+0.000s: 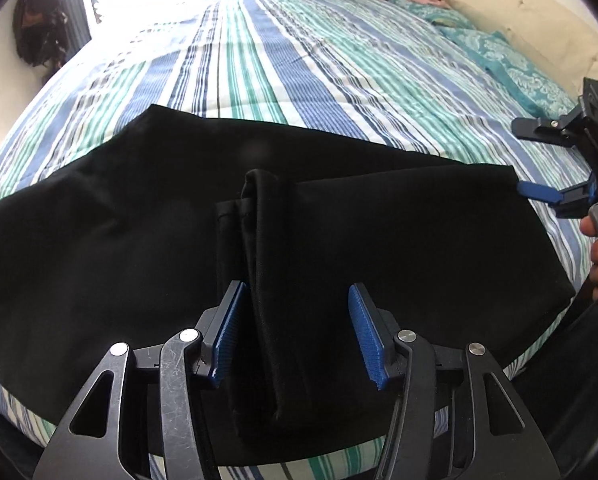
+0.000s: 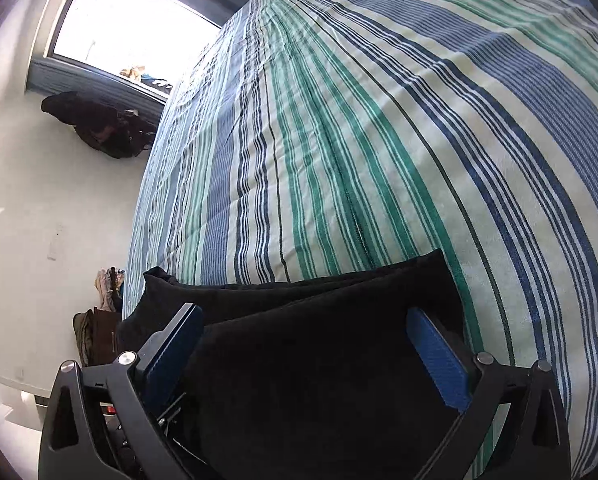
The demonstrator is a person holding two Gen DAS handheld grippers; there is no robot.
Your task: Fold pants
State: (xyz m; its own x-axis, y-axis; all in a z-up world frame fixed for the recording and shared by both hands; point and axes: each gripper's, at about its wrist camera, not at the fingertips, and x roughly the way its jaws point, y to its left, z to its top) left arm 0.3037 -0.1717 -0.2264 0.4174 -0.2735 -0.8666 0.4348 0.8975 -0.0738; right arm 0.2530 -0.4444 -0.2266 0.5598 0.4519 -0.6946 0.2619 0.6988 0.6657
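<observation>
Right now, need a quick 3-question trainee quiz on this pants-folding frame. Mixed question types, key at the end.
1. True or false: the left gripper has its jaws clamped shut on the black fabric pants.
2. Multiple choice: the pants lie on A) a bare wooden floor, B) a blue, green and white striped bedspread, C) a metal tray.
3. Short answer: in the left wrist view, where does the right gripper sit relative to the pants?

Key:
1. False. The jaws stand apart, and a raised fold of the pants lies between them without either pad visibly pressing on it.
2. B.
3. At the pants' right-hand end, jaws open around the corner.
</observation>
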